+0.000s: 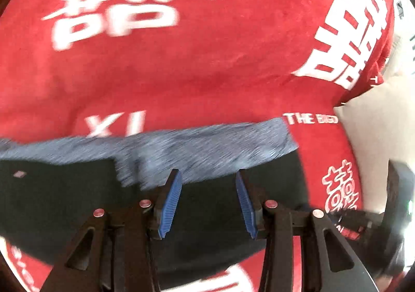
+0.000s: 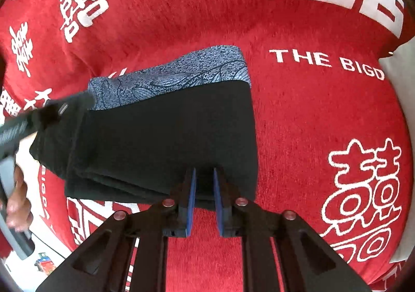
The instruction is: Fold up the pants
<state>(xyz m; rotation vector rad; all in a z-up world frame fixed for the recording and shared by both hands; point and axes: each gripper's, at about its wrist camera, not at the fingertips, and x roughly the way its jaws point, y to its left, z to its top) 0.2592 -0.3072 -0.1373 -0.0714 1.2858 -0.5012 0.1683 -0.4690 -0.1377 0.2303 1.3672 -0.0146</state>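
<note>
Black pants (image 2: 168,131) with a grey-blue leaf-patterned waistband (image 2: 181,74) lie folded into a thick rectangle on a red bedspread. My right gripper (image 2: 204,170) reaches down over their near folded edge, its blue pads close together with black fabric pinched between them. In the left wrist view the picture is blurred. There my left gripper (image 1: 207,172) hovers open over the pants (image 1: 52,201), just short of the waistband (image 1: 207,146), with nothing gripped. A person's hand (image 2: 18,196) holds the left gripper's handle at the left edge of the right wrist view.
The red bedspread (image 2: 311,110) carries large white characters and lettering and spreads around the pants on all sides. A white pillow or sheet (image 1: 376,123) lies at the right. Pale floor with a small colourful item (image 2: 44,263) shows at the lower left.
</note>
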